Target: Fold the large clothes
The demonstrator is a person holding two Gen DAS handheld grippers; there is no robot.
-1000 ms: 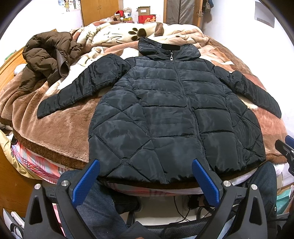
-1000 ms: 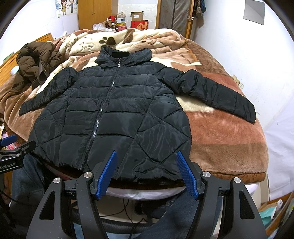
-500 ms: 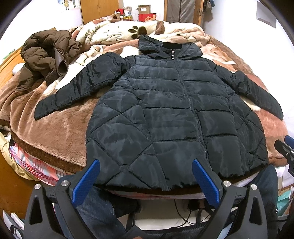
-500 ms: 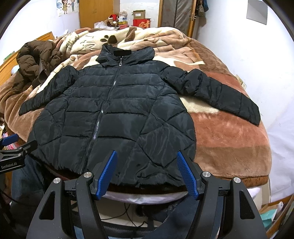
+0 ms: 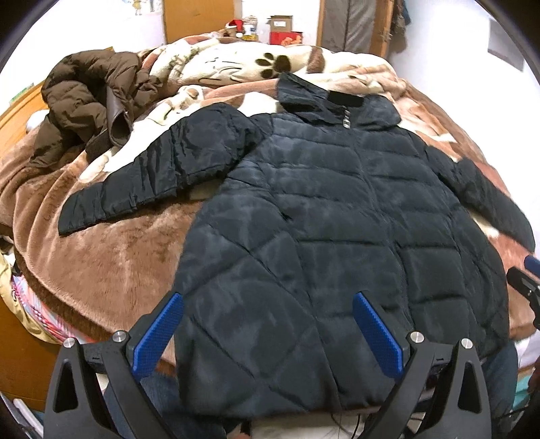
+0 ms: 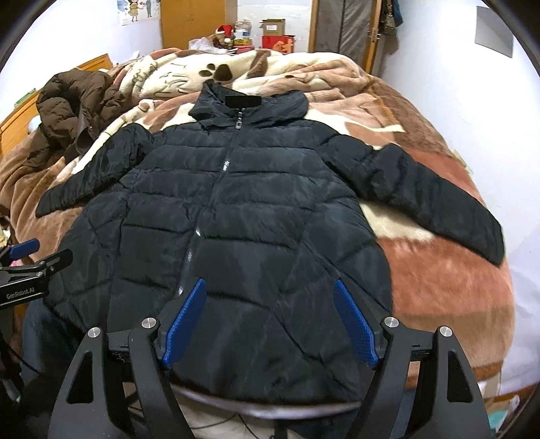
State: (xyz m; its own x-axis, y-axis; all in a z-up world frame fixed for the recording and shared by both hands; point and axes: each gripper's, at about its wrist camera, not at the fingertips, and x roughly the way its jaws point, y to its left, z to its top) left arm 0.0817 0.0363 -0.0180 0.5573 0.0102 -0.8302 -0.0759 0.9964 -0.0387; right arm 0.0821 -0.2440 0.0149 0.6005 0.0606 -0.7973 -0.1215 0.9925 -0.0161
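A: Left wrist view: showed a black quilted jacket [image 5: 324,229] laid flat, front up, zipped, collar toward the far end of the bed [image 5: 111,260], hem hanging slightly past the near edge.

B: Confirmed from the right wrist view. Same jacket [image 6: 236,216], both sleeves spread out to the sides over the brown plush blanket [image 6: 449,280], one toward each side edge of the bed.

A: And the left gripper [image 5: 266,334]?

B: Hung over the hem near the bed's near edge, blue pads [image 5: 158,334] spread wide apart, nothing pinched; only jacket fabric seen in the gap beyond them.

A: Right gripper [image 6: 268,324]?

B: Also above the hem, further along the near edge. Jaws opening, spread wide, pads [image 6: 184,324] clear of the fabric, gripping nothing.

A: Anything else on the bed?

B: A crumpled brown puffer coat [image 5: 87,111] toward the far left corner, well apart from the black one, and a cream paw-print blanket [image 5: 236,67] bunched across the far end. Beyond that, a red box [image 6: 278,44] and a cardboard box [image 6: 271,25] against the back wall.
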